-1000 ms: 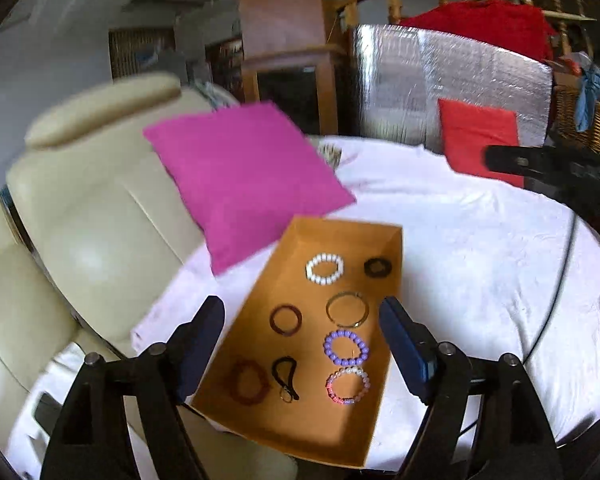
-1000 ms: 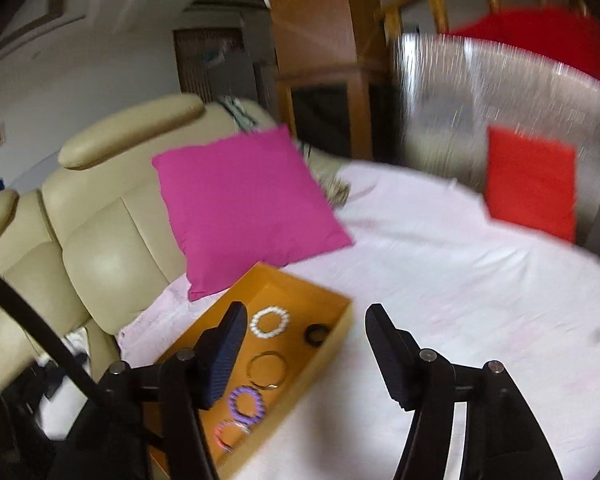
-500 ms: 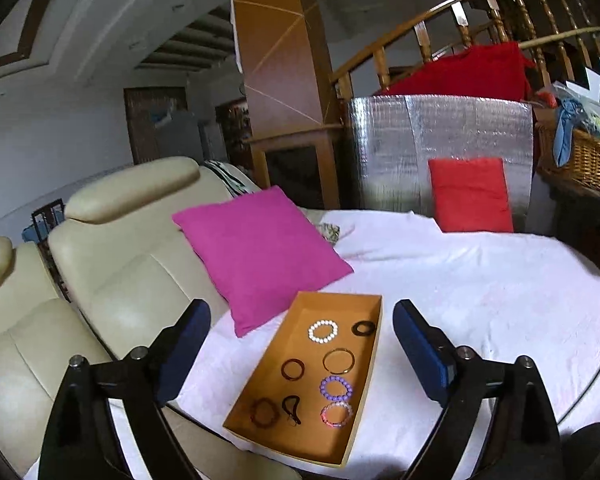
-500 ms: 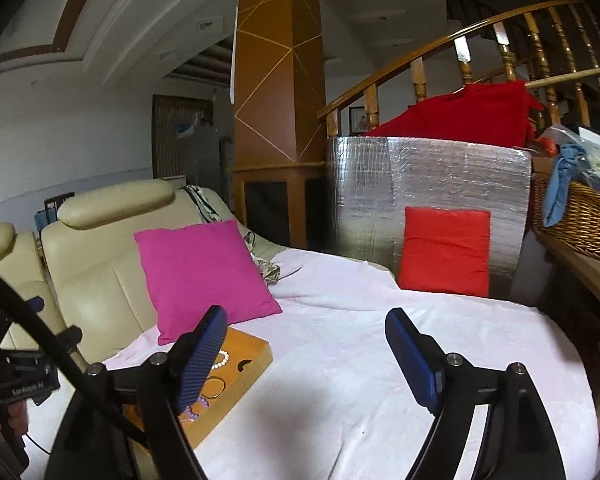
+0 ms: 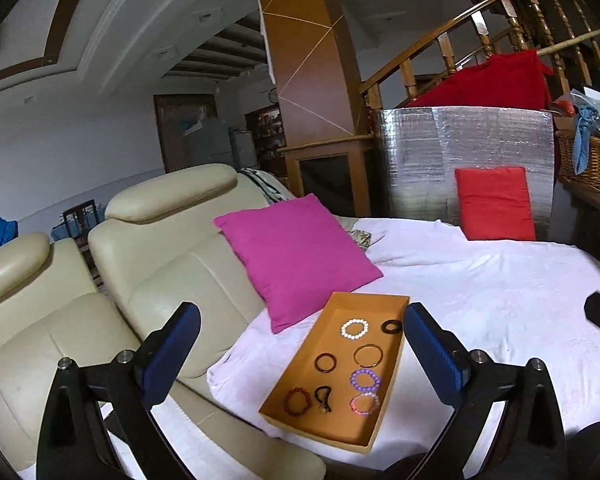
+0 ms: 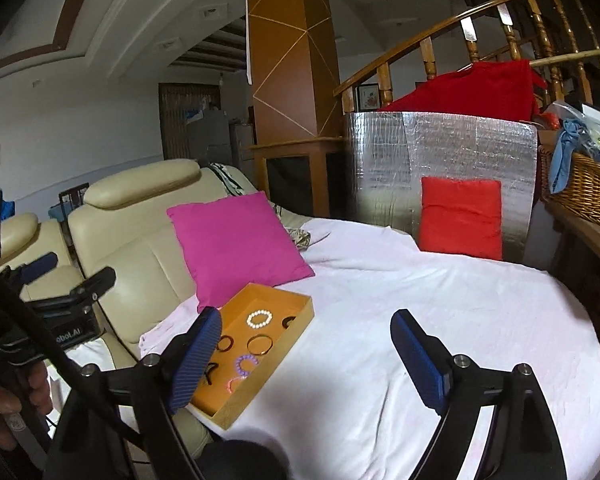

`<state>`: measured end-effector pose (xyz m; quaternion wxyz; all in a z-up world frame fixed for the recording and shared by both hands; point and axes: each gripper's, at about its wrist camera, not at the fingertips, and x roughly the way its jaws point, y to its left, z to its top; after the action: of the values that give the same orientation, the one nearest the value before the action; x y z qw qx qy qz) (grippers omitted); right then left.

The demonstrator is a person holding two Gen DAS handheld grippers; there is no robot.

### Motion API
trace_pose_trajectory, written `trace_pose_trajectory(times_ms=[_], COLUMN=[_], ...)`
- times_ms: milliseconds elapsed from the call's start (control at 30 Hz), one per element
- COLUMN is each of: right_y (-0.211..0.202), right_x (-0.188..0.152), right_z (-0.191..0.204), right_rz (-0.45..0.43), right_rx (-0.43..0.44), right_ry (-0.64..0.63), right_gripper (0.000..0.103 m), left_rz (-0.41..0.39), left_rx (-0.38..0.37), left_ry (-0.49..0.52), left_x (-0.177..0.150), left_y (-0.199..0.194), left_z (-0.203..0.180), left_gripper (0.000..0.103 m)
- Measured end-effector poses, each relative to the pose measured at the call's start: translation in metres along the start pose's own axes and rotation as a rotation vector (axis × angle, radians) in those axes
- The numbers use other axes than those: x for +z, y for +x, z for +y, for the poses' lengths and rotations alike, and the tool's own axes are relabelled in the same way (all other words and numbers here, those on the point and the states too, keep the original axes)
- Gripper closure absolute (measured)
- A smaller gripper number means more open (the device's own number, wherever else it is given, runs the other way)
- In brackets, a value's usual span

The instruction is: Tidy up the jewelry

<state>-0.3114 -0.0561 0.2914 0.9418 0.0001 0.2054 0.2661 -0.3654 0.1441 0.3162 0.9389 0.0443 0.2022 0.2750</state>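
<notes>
An orange tray [image 5: 364,299] lies on a white sheet [image 5: 500,300]. It holds several bracelets in two rows, among them a white bead bracelet [image 5: 355,328], a thin gold bangle [image 5: 368,355], a purple bead bracelet [image 5: 365,379] and a pink one [image 5: 365,403]. My left gripper [image 5: 300,320] hangs above and short of the tray, its jaws opening with nothing between them. My right gripper [image 6: 306,322] is to the right of the tray [image 6: 290,338] over bare sheet, its jaws also opening and empty. In the right wrist view the white bead bracelet [image 6: 259,318] shows beside the left pad.
A pink pillow [image 5: 296,256] leans on a cream leather sofa [image 5: 172,272] just behind the tray. A red pillow [image 5: 496,204] stands against a silver foil panel [image 5: 460,152] at the back. A wicker basket [image 6: 580,188] is at the right. A hand [image 6: 16,396] holds the left gripper.
Both grippers have drawn back and risen away from the tray, which now looks smaller and farther off. Both pairs of jaws stand wider apart than before.
</notes>
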Motion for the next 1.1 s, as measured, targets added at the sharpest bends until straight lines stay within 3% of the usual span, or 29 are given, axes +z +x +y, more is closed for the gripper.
trace_pose_trajectory(times_ms=[533,1100], right_y=[0.01,0.015], right_x=[-0.013,-0.008], right_z=[0.04,0.046], right_rz=[0.057,0.054], right_rx=[0.027,0.017], right_ry=[-0.017,-0.038], right_gripper=[0.014,0.014], left_rz=[0.016,0.021], left_rx=[0.029,0.029], left_ry=[-0.024,-0.021], left_x=[-0.005,-0.007], left_y=[0.007,0.011], left_z=[0.012,0.017], left_gripper=[0.002,0.002])
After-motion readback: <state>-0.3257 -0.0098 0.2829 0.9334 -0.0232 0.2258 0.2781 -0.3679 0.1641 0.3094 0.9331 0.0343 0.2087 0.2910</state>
